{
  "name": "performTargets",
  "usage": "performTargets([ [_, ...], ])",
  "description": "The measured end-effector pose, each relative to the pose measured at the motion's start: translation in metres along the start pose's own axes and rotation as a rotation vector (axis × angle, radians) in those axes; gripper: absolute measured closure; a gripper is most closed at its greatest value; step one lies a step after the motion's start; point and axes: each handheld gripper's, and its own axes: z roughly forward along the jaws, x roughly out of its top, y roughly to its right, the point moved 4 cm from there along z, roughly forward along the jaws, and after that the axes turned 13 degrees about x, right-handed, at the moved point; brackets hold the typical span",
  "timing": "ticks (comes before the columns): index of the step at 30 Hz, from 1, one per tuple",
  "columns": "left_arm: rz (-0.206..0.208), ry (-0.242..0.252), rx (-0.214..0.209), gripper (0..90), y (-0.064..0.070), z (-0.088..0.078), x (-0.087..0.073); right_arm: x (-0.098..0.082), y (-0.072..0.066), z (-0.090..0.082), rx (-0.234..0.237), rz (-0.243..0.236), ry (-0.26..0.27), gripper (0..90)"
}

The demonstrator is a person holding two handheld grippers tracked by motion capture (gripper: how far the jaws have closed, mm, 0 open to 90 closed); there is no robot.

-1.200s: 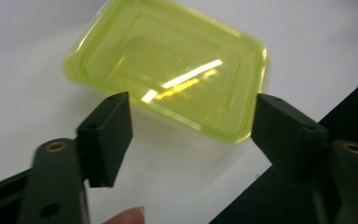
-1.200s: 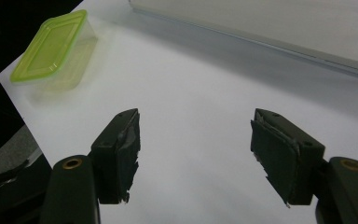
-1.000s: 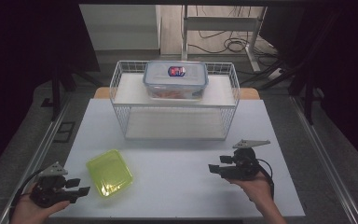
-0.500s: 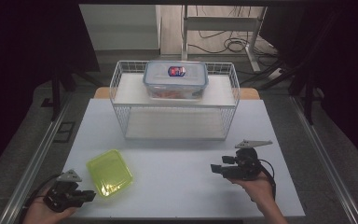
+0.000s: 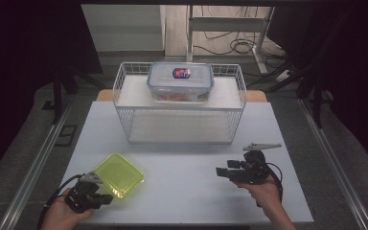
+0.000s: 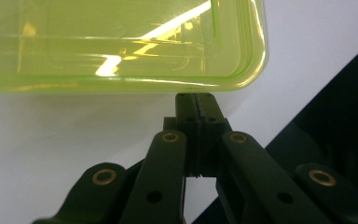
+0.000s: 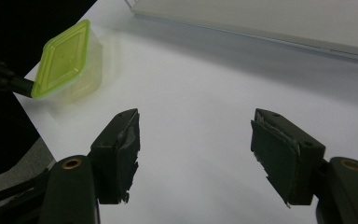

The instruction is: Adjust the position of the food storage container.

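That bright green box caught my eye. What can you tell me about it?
The yellow-green container looks like see-through plastic, rectangular with rounded corners and a stepped, flanged rim. It sits flat on the white table, near its front left corner. The left gripper, jaws closed, meets its rim at one corner; whether the rim is pinched is unclear.

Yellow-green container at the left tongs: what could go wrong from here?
1. The left tongs are shut at the yellow-green container, at most pinching its thin rim near a corner; it could tilt or slip free if lifted.
2. It sits near the table's front edge, so a drop might send it off.
3. The right tongs, open and apart, give no support.
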Motion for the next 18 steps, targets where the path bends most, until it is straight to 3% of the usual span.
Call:
performTargets([
  [13, -0.041, 0.025, -0.03, 90.0, 0.021, 0.017, 0.023, -0.001, 0.003, -0.003, -0.011, 0.003, 0.0, 32.5],
  [18, -0.056, 0.05, -0.054, 90.0, 0.018, 0.003, 0.018, -0.001, 0.005, -0.004, -0.016, 0.006, 0.001, 32.5],
])
